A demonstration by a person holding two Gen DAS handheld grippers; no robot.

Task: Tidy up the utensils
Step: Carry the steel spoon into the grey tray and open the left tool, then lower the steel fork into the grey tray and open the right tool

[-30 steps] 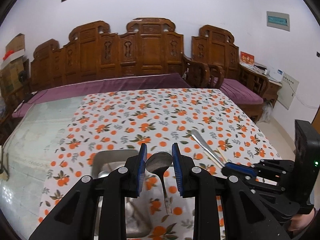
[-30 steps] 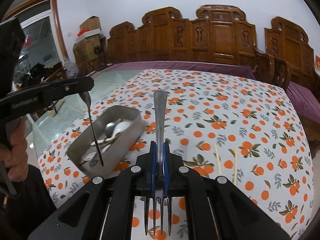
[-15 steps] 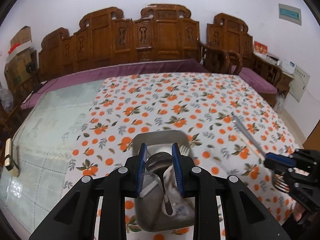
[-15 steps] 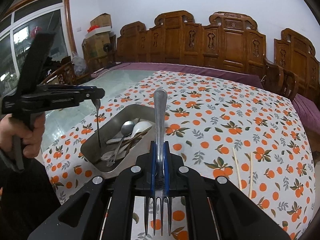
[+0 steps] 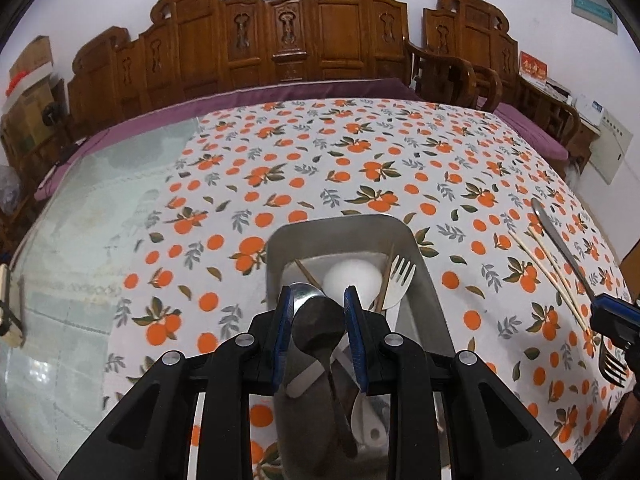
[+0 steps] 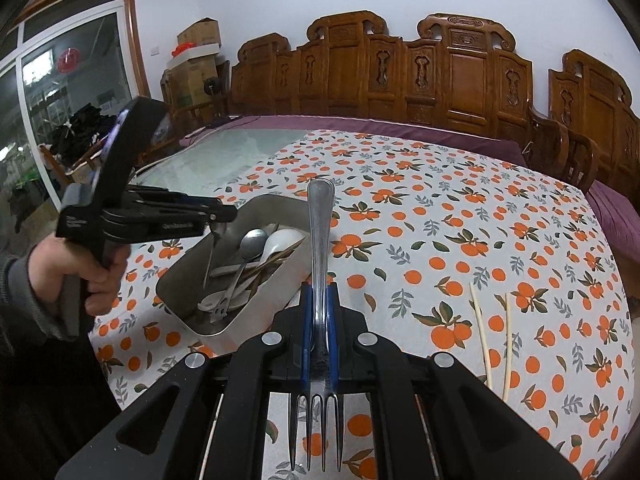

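Left wrist view shows the left gripper [image 5: 318,334] pinching a metal spoon [image 5: 319,328] bowl-up over the steel tray [image 5: 340,228] for dropping in, while the right gripper [image 6: 319,334] clamps a fork [image 6: 320,248], waiting its turn.

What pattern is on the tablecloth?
Oranges with green leaves on white tablecloth; clearest in the right wrist view.

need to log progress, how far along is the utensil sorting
Done: several utensils, including a white spoon, already lie in the metal tray. In hand: left gripper holds a metal spoon over the tray; right gripper clamps a metal fork. Left: two chopsticks on the tablecloth.
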